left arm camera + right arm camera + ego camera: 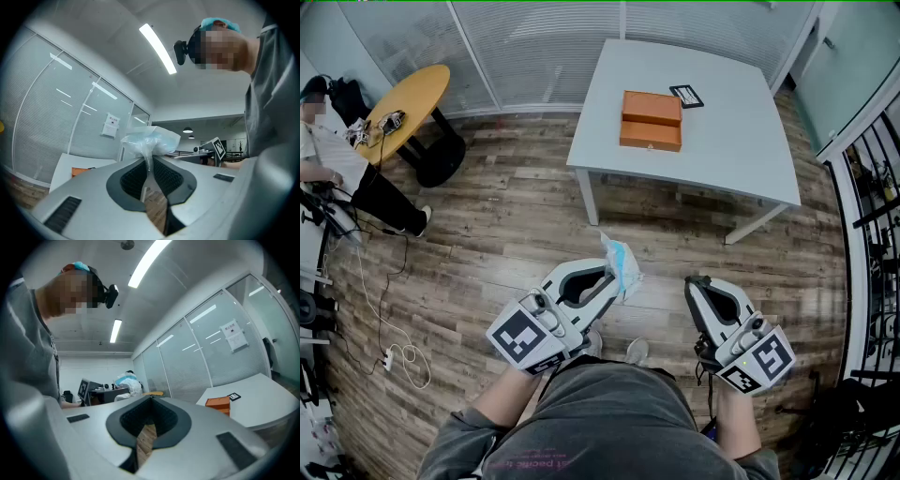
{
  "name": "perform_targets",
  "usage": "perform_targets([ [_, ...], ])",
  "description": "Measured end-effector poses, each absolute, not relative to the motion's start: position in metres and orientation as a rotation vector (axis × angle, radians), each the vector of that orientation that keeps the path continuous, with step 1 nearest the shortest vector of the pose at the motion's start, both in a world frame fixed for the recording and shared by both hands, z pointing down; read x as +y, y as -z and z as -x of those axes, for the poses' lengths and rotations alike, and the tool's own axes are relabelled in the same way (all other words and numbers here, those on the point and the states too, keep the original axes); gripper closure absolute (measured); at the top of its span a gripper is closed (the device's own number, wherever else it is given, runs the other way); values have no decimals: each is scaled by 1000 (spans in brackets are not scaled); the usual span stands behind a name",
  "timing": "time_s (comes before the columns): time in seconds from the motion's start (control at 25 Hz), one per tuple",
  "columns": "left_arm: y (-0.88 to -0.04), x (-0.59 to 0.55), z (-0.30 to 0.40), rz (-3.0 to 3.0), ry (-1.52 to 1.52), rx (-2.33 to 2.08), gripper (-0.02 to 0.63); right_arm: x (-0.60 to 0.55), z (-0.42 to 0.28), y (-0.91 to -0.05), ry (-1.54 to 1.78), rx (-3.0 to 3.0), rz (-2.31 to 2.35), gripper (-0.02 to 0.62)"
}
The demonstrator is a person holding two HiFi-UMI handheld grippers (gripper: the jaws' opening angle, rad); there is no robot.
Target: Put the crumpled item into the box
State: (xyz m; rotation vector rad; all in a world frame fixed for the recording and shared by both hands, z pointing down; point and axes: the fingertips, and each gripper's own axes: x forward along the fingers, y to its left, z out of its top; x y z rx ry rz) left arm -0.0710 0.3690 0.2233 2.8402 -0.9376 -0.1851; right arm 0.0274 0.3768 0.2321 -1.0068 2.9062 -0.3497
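Note:
A crumpled white and pale blue item point(622, 264) sticks up from the tips of my left gripper point(612, 275), which is shut on its lower end. In the left gripper view the crumpled item point(150, 140) bulges above the closed jaws of the left gripper point(149, 162). My right gripper point(696, 285) is held beside it, shut with nothing in it; its jaw tips meet in the right gripper view point(151, 400). The orange box point(652, 120) lies on the white table point(731, 150) well ahead of both grippers, and is also visible as the box point(219, 403) at the right.
A black tag point(686, 96) lies next to the box. A round yellow table point(410, 97) and a seated person point(342, 173) are at the far left, with cables point(398, 356) on the wood floor. A black railing point(874, 216) runs along the right.

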Motion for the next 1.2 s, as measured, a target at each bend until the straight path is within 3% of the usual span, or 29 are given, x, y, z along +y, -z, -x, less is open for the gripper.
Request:
perform_targets([
  [1.2,-228,370,-16,-2835,128,-1055,554,376,-137,-245,398,2873,951,591],
])
